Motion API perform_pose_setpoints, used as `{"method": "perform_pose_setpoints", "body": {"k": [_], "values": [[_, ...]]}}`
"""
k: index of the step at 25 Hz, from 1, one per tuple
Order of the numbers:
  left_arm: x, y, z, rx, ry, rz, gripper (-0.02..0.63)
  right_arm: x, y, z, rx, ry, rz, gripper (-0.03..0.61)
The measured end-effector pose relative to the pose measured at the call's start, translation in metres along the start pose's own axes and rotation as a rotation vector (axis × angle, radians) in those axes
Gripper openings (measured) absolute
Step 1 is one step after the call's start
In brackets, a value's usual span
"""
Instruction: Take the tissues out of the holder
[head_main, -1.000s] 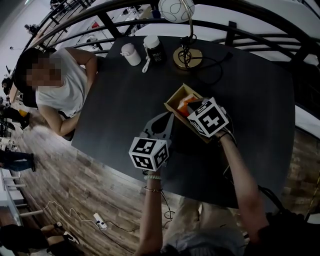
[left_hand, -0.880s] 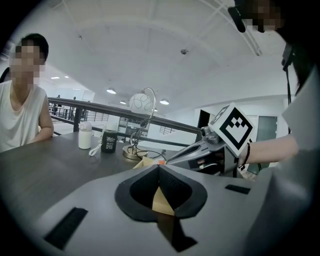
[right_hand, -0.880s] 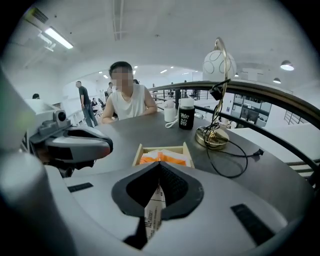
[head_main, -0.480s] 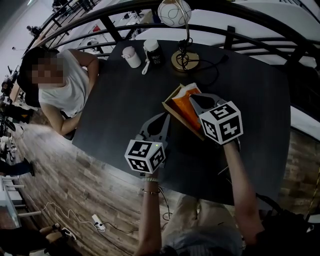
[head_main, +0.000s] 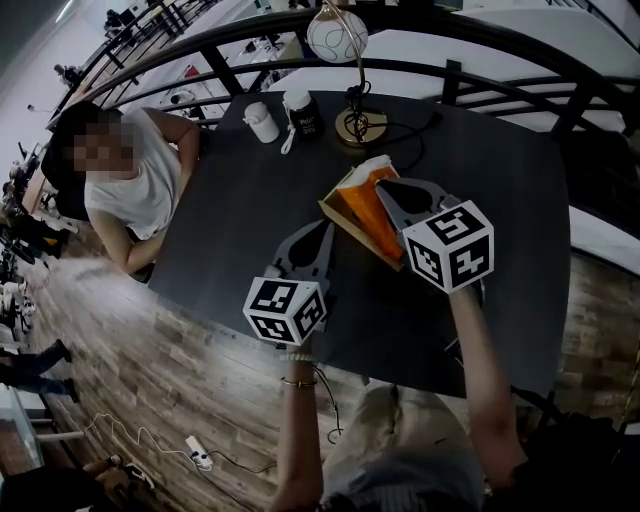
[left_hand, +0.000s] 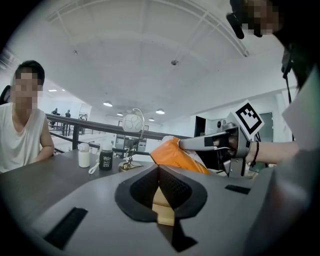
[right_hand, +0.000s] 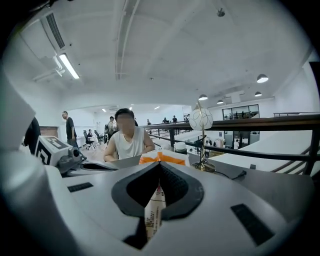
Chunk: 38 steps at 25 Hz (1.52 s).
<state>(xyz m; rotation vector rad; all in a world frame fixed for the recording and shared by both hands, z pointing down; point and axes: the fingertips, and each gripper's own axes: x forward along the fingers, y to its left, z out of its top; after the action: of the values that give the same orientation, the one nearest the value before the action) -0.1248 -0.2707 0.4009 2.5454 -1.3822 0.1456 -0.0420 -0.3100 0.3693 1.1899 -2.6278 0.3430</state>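
My right claw (head_main: 383, 187) grips the tissue pack (head_main: 362, 198), now lifted higher out of the holder (head_main: 366, 244) at frame centre. My left claw (head_main: 324, 229) stays clamped on the holder's wall. Extraction looks nearly complete.

It is a large open-plan office, seen from a raised gallery. A black railing (right_hand: 260, 121) edges the wood-plank floor (head_main: 170, 400). Beyond it stand people (right_hand: 66, 127) among office chairs (right_hand: 92, 137) and glass-fronted rooms (right_hand: 240, 111), under a high white ceiling with downlights (right_hand: 262, 78) and a strip light (right_hand: 68, 66). A globe lamp (head_main: 336, 35) stands on the dark bench (head_main: 260, 200).
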Motion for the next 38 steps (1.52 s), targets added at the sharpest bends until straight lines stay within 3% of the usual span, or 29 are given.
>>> {"method": "perform_pose_setpoints", "body": {"k": [8,18,28,38], "values": [[-0.04,-0.011,-0.001,0.007,-0.02,0.019,0.008,-0.03,0.047,-0.009,-0.024,-0.006,0.027,0.012],[-0.095,-0.002,-0.036,-0.028,0.006,0.102,0.008,-0.023,0.108,-0.045,-0.023,0.034,0.119,0.012],[-0.117,0.011,-0.077,-0.113,0.045,0.186,0.008,0.008,0.125,-0.094,-0.018,0.129,0.169,0.012],[-0.115,0.026,-0.093,-0.141,0.075,0.221,0.008,0.041,0.132,-0.123,-0.038,0.199,0.194,0.012]]}}
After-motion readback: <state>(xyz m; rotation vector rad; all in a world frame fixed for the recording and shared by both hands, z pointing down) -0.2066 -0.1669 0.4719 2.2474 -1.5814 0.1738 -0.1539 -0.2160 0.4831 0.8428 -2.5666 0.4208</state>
